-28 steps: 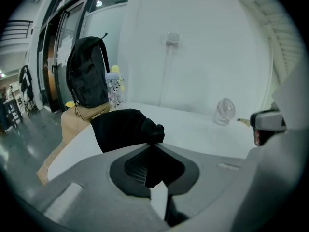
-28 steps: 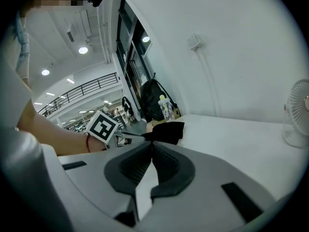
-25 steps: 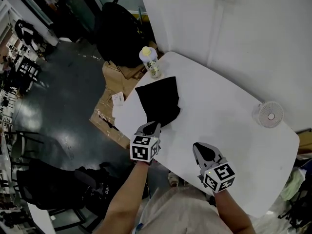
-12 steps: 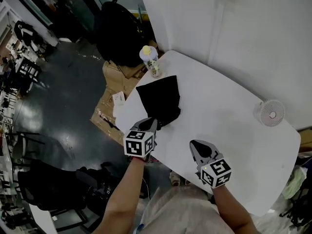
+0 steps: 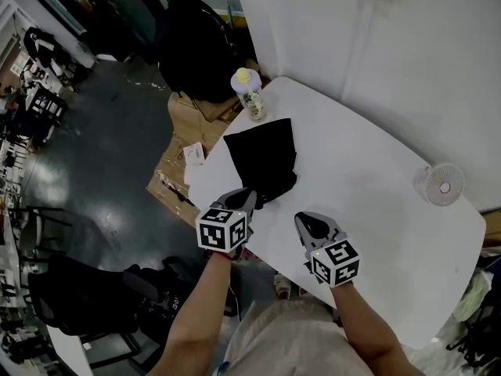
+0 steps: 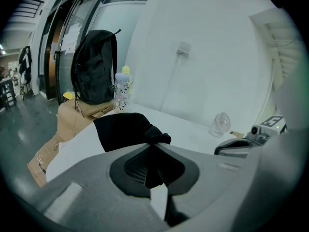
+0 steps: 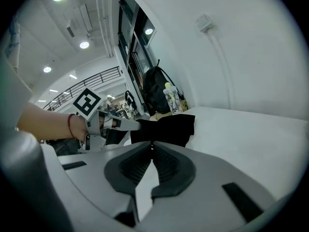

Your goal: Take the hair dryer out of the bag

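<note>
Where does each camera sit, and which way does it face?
Head view: on the person's head, looking steeply down at the white table, black bag, left gripper and right gripper; both forearms show.
Left gripper view: on the left gripper, facing along jaws shut on the bag toward the wall; right gripper at right.
Right gripper view: on the right gripper, shut and empty, facing the bag; left gripper and wrist show.
Shared: both gripper views see bag and bottle.

- The bag (image 5: 264, 159) on the table (image 5: 368, 202) is showing matt black cloth.
- The table is showing a smooth white top.
- The floor (image 5: 94, 171) beside the table is gleaming, glossy.
- The cardboard (image 5: 184, 131) beside the table is looking matt brown.
</note>
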